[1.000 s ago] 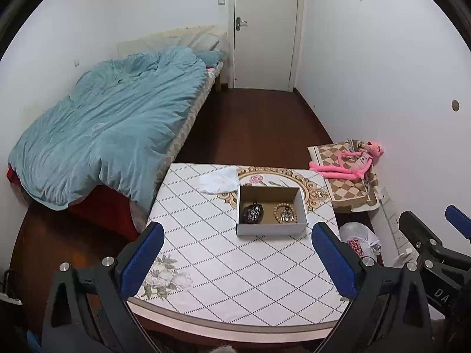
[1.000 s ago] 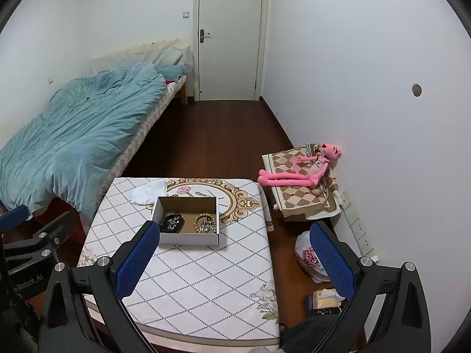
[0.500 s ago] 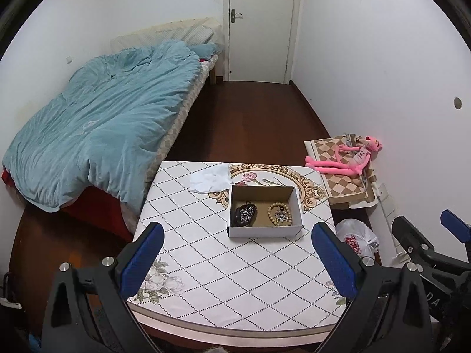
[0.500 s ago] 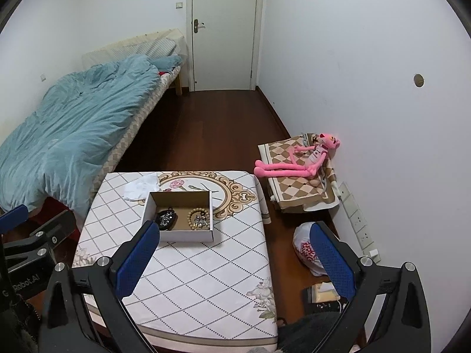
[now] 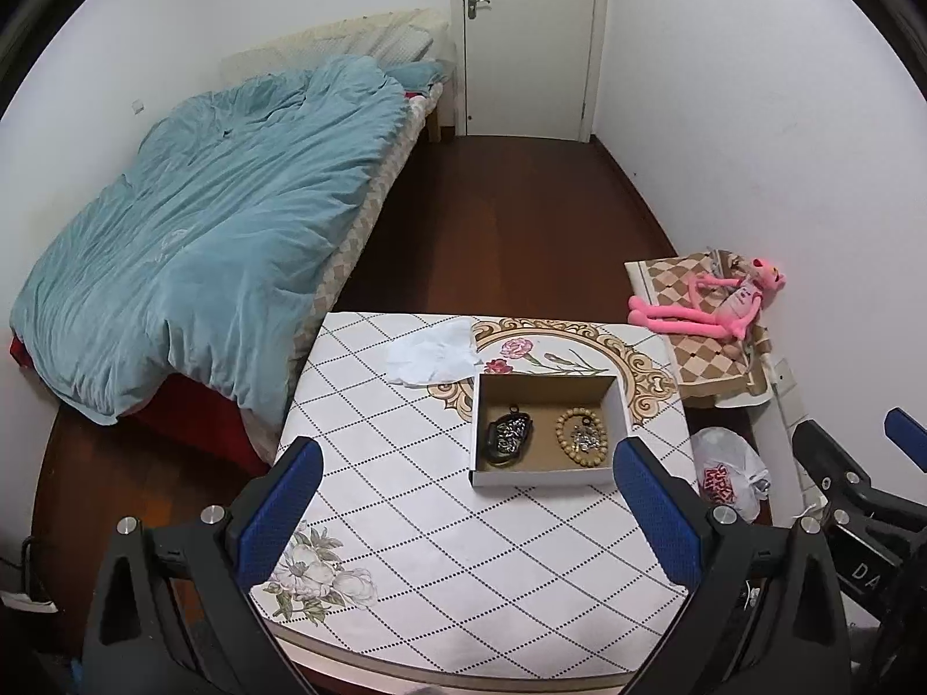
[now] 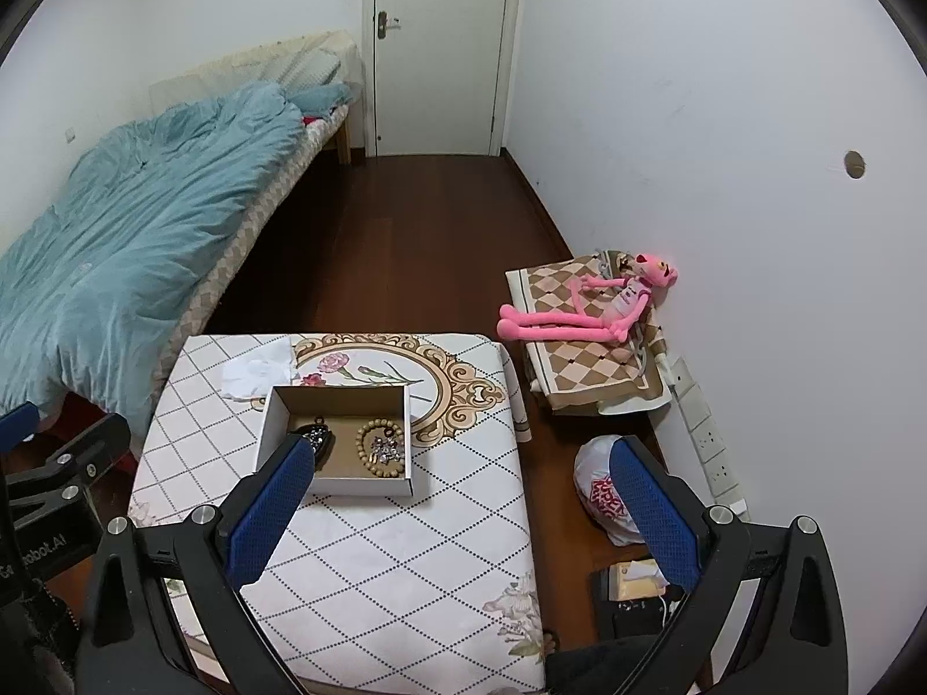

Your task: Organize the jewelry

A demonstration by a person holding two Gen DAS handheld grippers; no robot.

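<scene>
1. Left wrist view: the left gripper [image 5: 466,512] is held above the near edge of the counter [image 5: 405,521], its jaws spread wide and empty.
2. An open cardboard box [image 5: 547,478] is seen at 12 o'clock of that gripper, on the counter; a dark beaded piece [image 5: 508,438] lies at 9 o'clock inside, a wooden bead bracelet [image 5: 581,436] at 3 o'clock.
3. The right gripper [image 6: 460,512] is likewise held with jaws wide apart, nothing gripped.
4. A white crumpled paper [image 5: 431,356] lies at 11 o'clock of the box.

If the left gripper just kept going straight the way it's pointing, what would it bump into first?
Probably the table, just short of the cardboard box of jewelry. The left gripper is open and nothing lies between; depth is hard to judge.
</scene>
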